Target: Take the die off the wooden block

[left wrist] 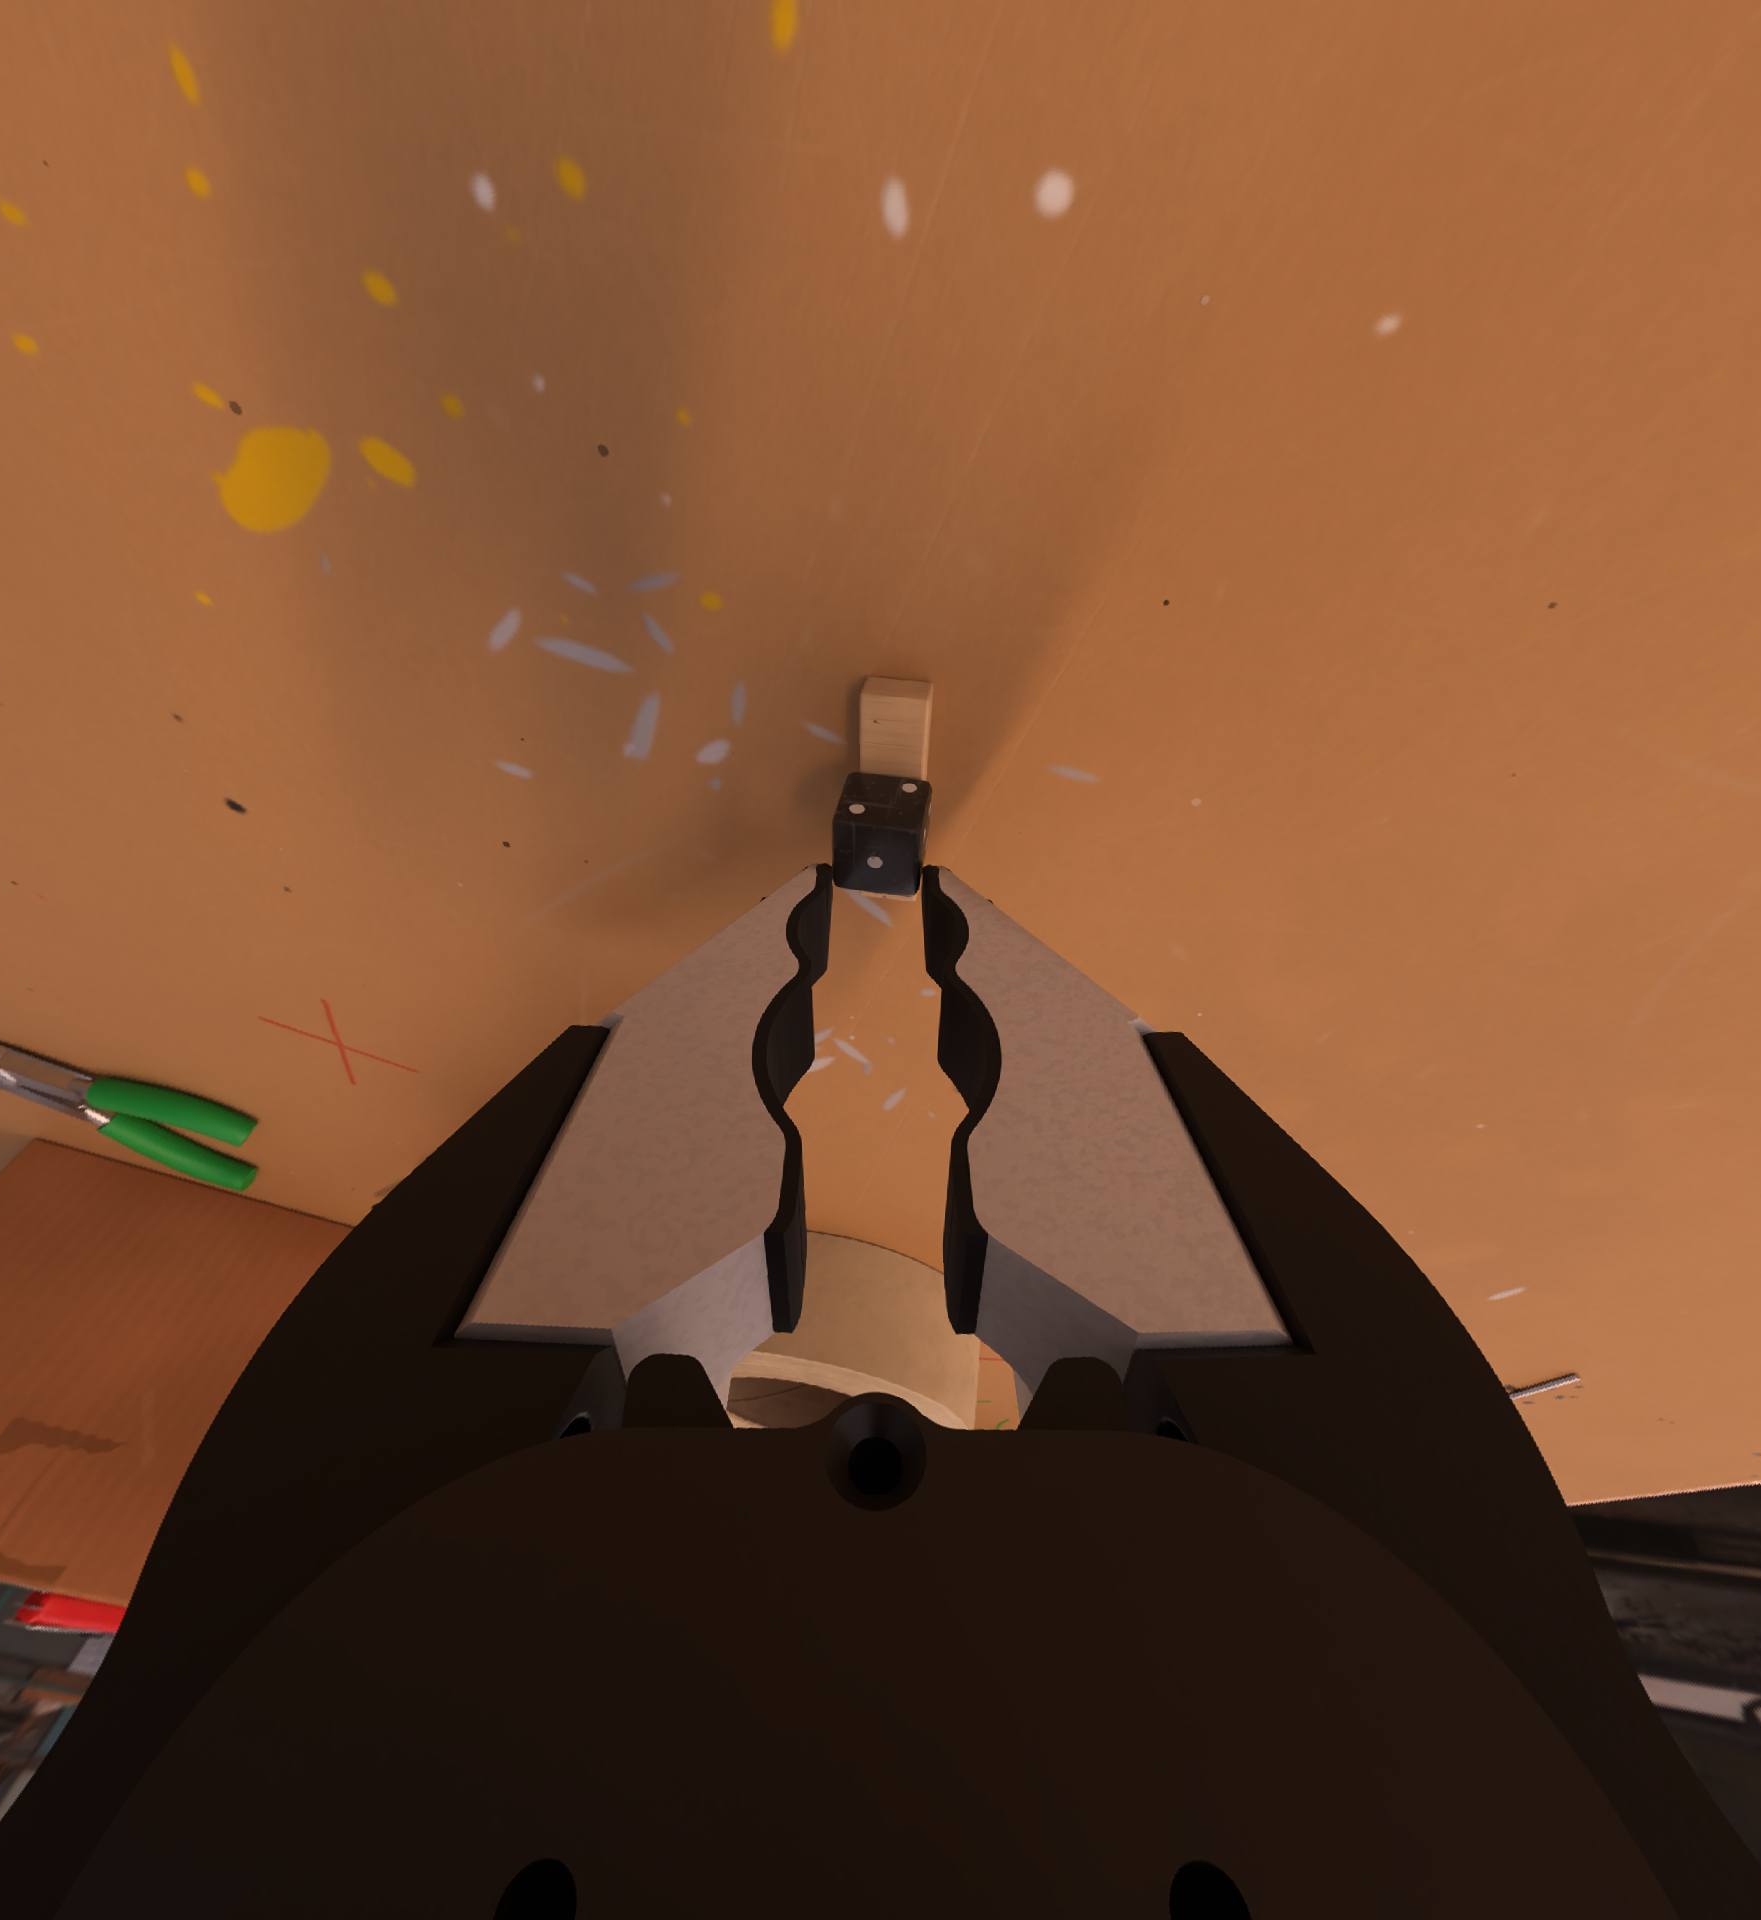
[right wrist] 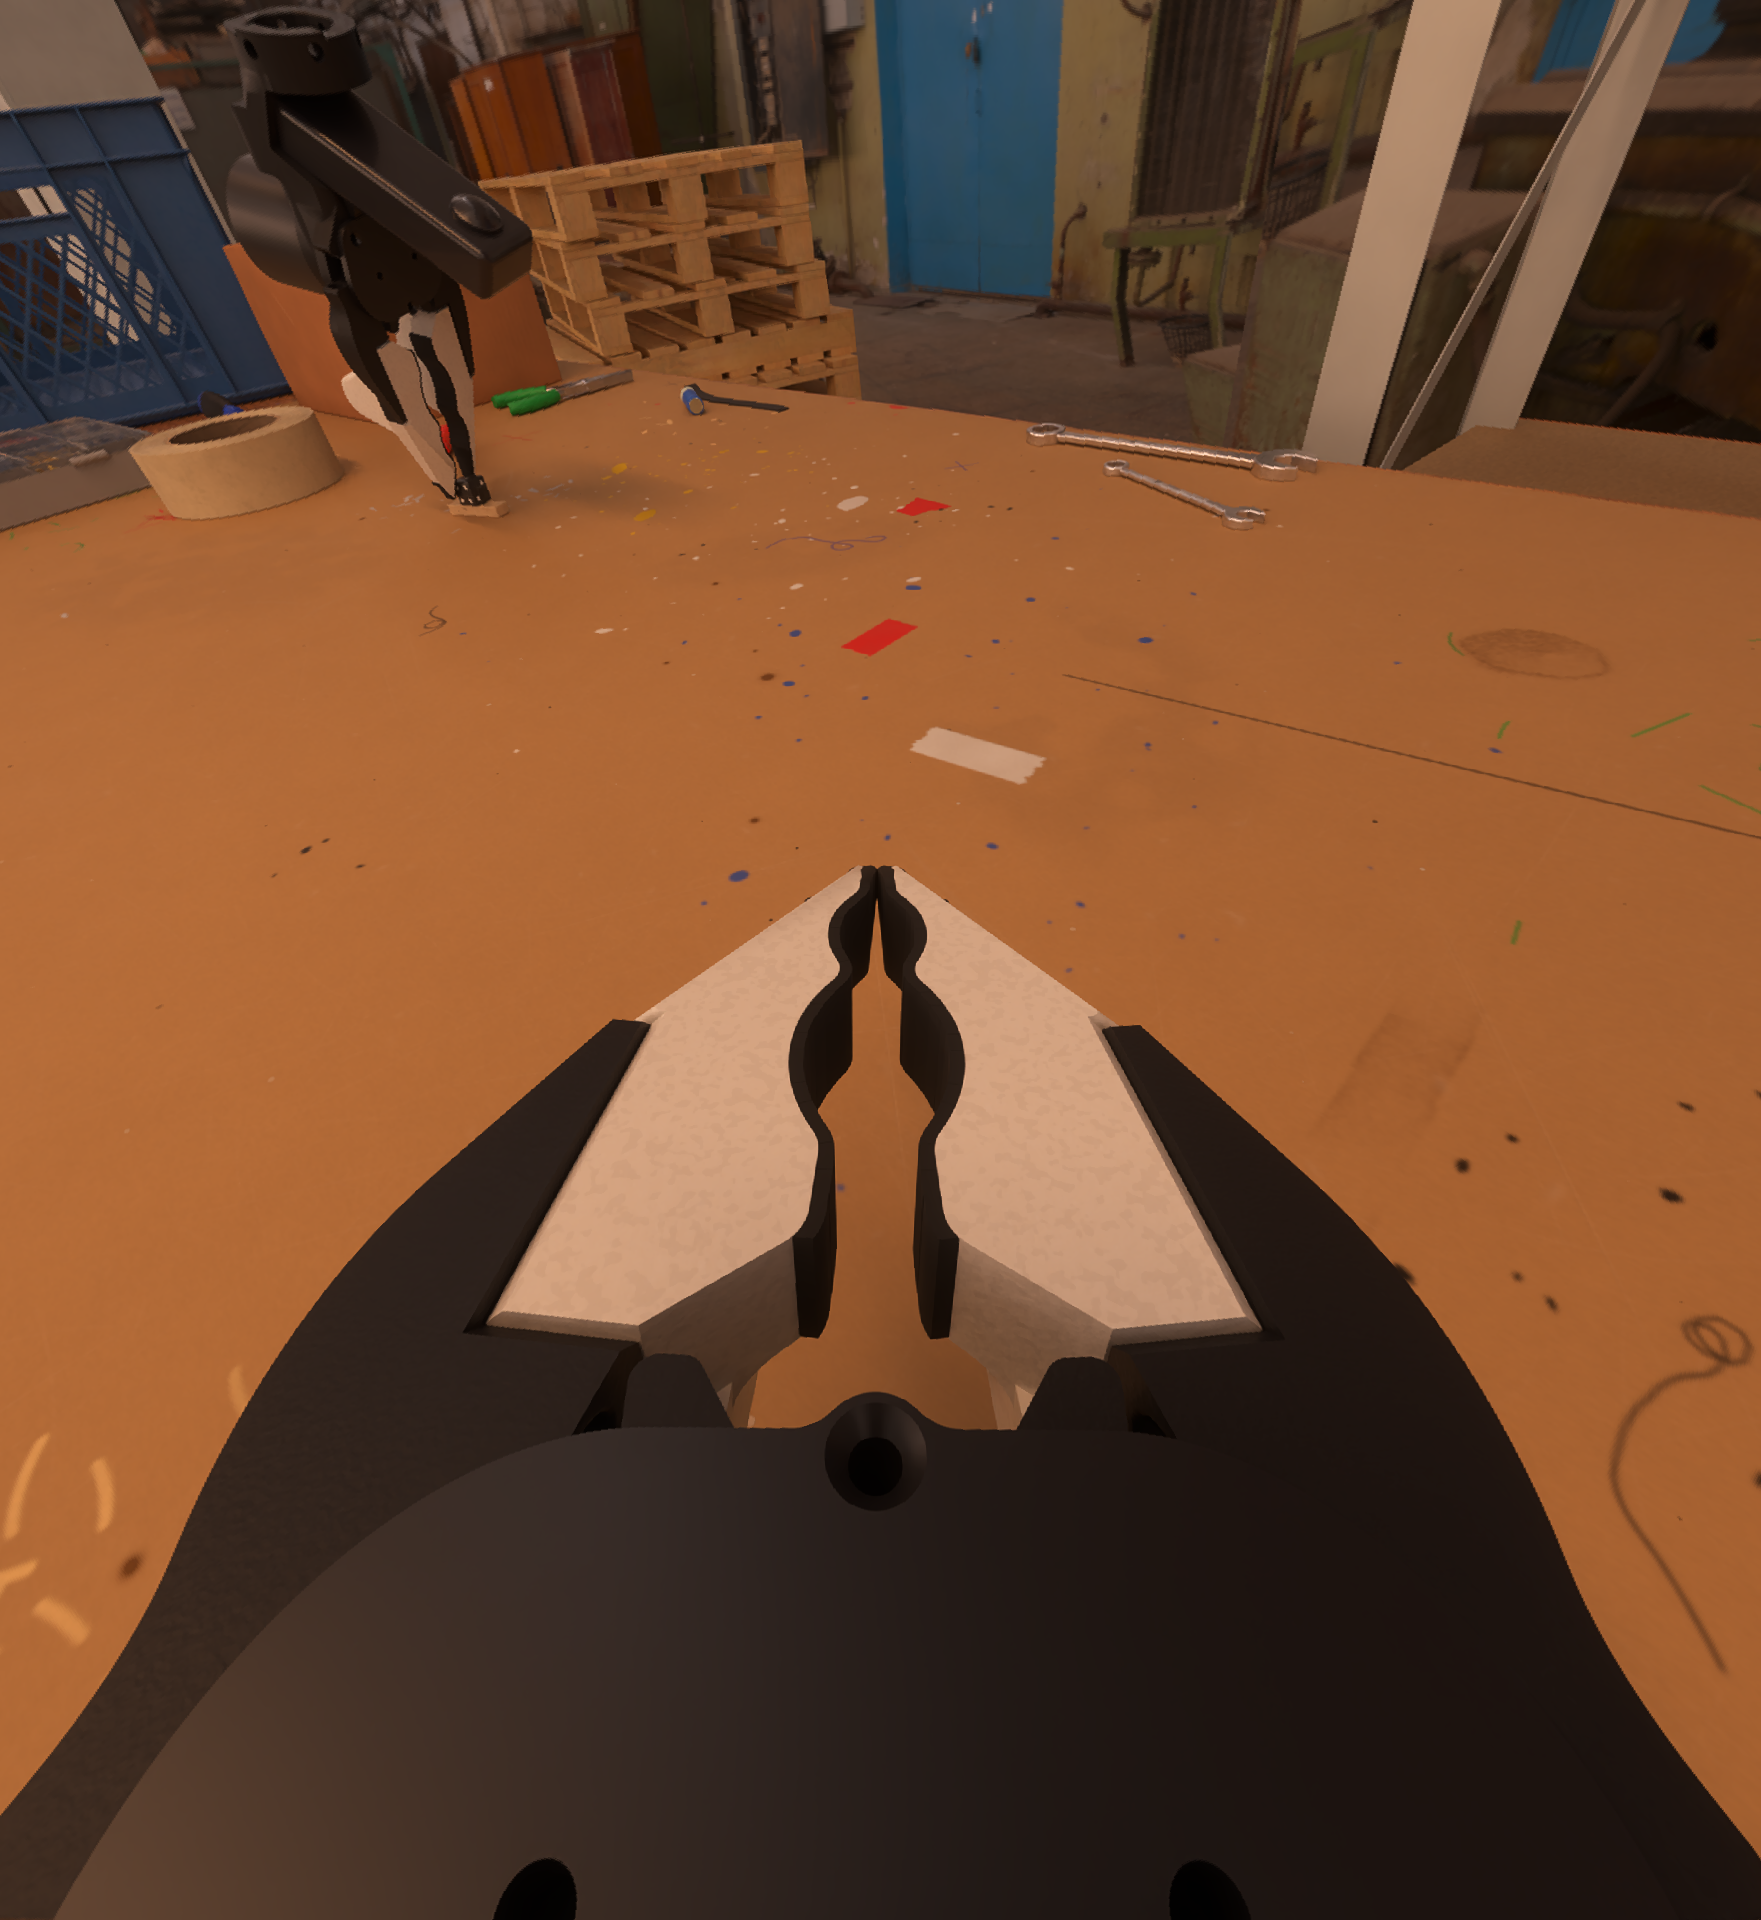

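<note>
In the left wrist view, a black die (left wrist: 881,836) with white pips sits between the fingertips of my left gripper (left wrist: 876,881), which is shut on its sides. The pale wooden block (left wrist: 895,727) lies just beyond and under it on the orange table. Whether the die still touches the block I cannot tell. In the right wrist view the left gripper (right wrist: 462,486) points down at the far left, with the die (right wrist: 472,488) right over the block (right wrist: 481,509). My right gripper (right wrist: 876,873) is shut and empty, low over the table, far from the block.
A roll of tape (right wrist: 237,457) stands left of the block. Green-handled pliers (left wrist: 175,1127) and a cardboard sheet (left wrist: 76,1351) lie nearby. Two wrenches (right wrist: 1167,452) lie at the far right. A blue crate (right wrist: 55,260) and wooden pallets (right wrist: 689,260) stand behind the table.
</note>
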Motion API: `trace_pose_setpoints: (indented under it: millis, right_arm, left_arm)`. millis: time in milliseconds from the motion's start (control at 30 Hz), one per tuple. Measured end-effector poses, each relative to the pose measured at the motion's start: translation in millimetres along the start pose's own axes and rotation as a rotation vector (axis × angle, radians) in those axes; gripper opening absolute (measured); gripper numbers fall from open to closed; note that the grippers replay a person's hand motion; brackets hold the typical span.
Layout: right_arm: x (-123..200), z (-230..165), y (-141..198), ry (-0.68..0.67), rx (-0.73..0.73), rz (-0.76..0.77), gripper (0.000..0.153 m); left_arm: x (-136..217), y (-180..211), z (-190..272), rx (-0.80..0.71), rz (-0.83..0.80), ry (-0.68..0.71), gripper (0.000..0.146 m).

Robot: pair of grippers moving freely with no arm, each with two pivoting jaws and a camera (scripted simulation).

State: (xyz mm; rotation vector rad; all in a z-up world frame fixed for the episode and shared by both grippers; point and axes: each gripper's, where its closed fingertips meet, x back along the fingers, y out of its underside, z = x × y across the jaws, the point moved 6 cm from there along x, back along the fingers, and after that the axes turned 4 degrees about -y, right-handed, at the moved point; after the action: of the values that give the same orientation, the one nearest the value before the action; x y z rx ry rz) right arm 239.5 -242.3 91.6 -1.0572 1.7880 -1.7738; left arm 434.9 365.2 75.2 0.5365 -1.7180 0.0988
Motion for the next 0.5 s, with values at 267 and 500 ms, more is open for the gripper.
trace_pose_setpoints:
  millis: [267, 500]
  right_arm:
    - [1, -1, 0, -0.017, 0.0, 0.007, 0.0]
    - [5, -6, -4, -0.05, -0.004, 0.038, 0.0]
  left_arm:
    - [39, 13, 11, 0.051, 0.122, -0.028, 0.016]
    - [113, 4, 39, 0.069, 0.389, -0.075, 0.016]
